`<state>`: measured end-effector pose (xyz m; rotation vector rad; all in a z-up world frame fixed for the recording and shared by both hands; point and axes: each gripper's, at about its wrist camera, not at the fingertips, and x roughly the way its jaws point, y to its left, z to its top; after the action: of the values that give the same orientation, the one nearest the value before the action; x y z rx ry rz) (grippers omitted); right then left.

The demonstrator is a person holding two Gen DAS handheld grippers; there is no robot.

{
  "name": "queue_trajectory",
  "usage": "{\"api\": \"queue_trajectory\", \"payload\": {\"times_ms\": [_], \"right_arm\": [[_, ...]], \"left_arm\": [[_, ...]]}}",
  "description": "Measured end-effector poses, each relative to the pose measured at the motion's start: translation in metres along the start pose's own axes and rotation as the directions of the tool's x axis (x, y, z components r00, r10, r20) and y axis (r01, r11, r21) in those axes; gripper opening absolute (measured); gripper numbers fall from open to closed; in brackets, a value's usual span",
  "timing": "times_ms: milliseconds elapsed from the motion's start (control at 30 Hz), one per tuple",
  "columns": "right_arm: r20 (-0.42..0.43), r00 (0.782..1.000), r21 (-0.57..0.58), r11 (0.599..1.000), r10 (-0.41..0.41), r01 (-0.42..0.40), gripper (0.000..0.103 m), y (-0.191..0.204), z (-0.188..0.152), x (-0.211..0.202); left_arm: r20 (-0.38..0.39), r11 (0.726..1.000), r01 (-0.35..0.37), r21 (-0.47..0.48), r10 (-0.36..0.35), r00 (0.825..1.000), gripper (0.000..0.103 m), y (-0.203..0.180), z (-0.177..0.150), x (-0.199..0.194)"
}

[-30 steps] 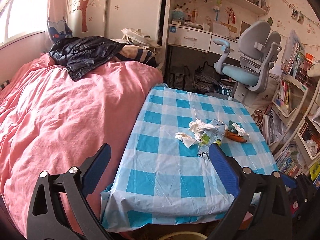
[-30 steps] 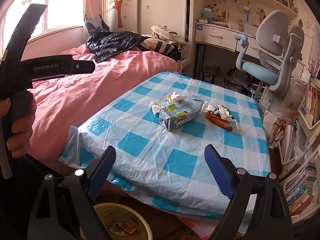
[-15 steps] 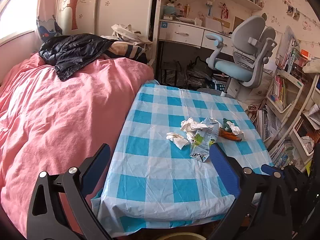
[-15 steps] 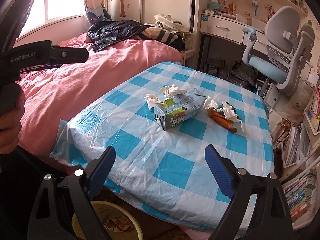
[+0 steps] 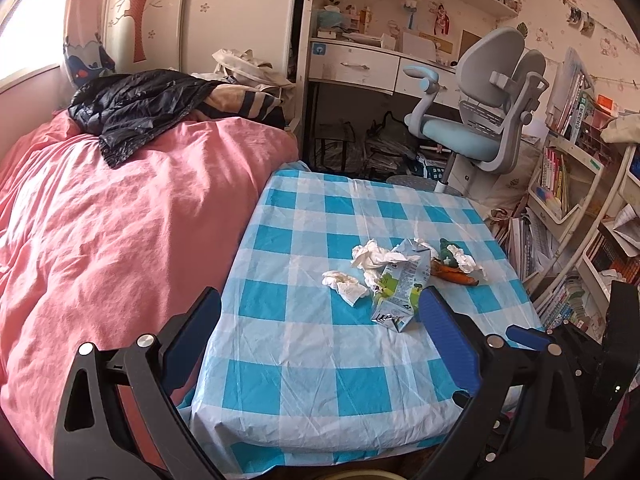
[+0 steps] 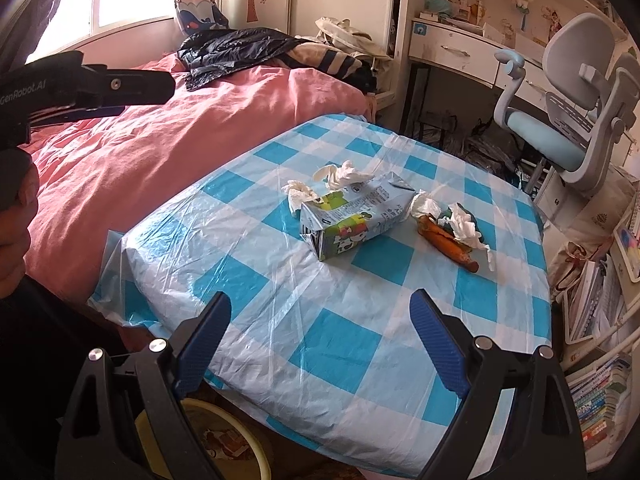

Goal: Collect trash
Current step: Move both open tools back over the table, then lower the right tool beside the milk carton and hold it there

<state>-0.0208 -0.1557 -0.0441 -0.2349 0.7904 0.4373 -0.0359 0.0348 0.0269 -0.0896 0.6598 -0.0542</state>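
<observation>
Almost nothing is collected yet. The milk carton (image 6: pixel 356 218), the crumpled tissues (image 6: pixel 340 174) and the orange wrapper (image 6: pixel 448 242) all lie on the table (image 6: pixel 320 320). Both the left gripper (image 5: pixel 320 344) and the right gripper (image 6: pixel 320 332) have jaws wide apart and empty. The yellow bin (image 6: pixel 224 436) below the table holds some scraps.

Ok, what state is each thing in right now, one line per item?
left gripper: open, holding nothing
right gripper: open, holding nothing
milk carton: lying on its side, top torn open
tissues: crumpled on the table
carrot: lying flat, tissue draped over it
yellow bin: open, some trash inside
</observation>
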Motion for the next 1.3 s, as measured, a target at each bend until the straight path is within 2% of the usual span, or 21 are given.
{"api": "queue_trajectory", "payload": {"times_ms": [133, 267, 333, 400, 433, 500, 533, 600, 733, 1033, 1167, 1300], "right_arm": [[-0.047, 0.998, -0.046, 0.998, 0.033, -0.035, 0.090, -0.010, 0.010, 0.023], [-0.111, 0.988, -0.144, 0.982, 0.107, -0.123, 0.090, -0.027, 0.023, 0.062], [-0.169, 0.974, -0.205, 0.962, 0.149, -0.183, 0.090, -0.037, 0.028, 0.088], [-0.221, 0.962, -0.236, 0.949, 0.158, -0.210, 0.090, -0.047, 0.028, 0.110], [-0.258, 0.955, -0.253, 0.944, 0.144, -0.210, 0.094, -0.051, 0.026, 0.124], [-0.214, 0.957, -0.222, 0.945, 0.194, -0.241, 0.097, -0.066, 0.027, 0.136], [-0.222, 0.946, -0.193, 0.940, 0.238, -0.282, 0.097, -0.074, 0.029, 0.142], [-0.220, 0.947, -0.174, 0.946, 0.233, -0.273, 0.097, -0.081, 0.035, 0.150], [-0.225, 0.938, -0.196, 0.931, 0.262, -0.307, 0.097, -0.083, 0.042, 0.157], [-0.226, 0.937, -0.194, 0.931, 0.265, -0.310, 0.097, -0.084, 0.042, 0.158], [-0.226, 0.938, -0.195, 0.931, 0.265, -0.310, 0.097, -0.083, 0.041, 0.157], [-0.226, 0.937, -0.194, 0.931, 0.265, -0.310, 0.097, -0.084, 0.041, 0.157]], "left_arm": [[-0.015, 1.000, -0.013, 0.006, 0.013, 1.000, 0.096, -0.003, 0.004, 0.011], [-0.049, 0.999, -0.044, 0.018, 0.045, 0.998, 0.096, -0.006, 0.010, 0.033], [-0.067, 0.999, -0.051, 0.006, 0.051, 0.996, 0.096, -0.005, 0.010, 0.040], [-0.079, 0.999, -0.052, 0.000, 0.052, 0.996, 0.096, -0.004, 0.009, 0.045], [-0.080, 0.999, -0.054, 0.002, 0.054, 0.995, 0.096, -0.004, 0.009, 0.046], [-0.083, 0.998, -0.064, -0.003, 0.063, 0.995, 0.096, -0.003, 0.013, 0.053], [-0.087, 0.998, -0.066, -0.012, 0.065, 0.994, 0.096, -0.001, 0.015, 0.057], [-0.096, 0.997, -0.069, -0.037, 0.066, 0.993, 0.096, 0.002, 0.020, 0.065], [-0.117, 0.994, -0.065, -0.084, 0.054, 0.992, 0.096, 0.013, 0.024, 0.073], [-0.083, 0.987, -0.069, -0.146, 0.057, 0.995, 0.096, 0.042, 0.034, 0.057], [-0.100, 0.988, -0.059, -0.140, 0.045, 0.994, 0.096, 0.041, 0.033, 0.058], [-0.092, 0.997, -0.055, -0.059, 0.050, 0.995, 0.096, 0.023, 0.028, 0.054]]}}
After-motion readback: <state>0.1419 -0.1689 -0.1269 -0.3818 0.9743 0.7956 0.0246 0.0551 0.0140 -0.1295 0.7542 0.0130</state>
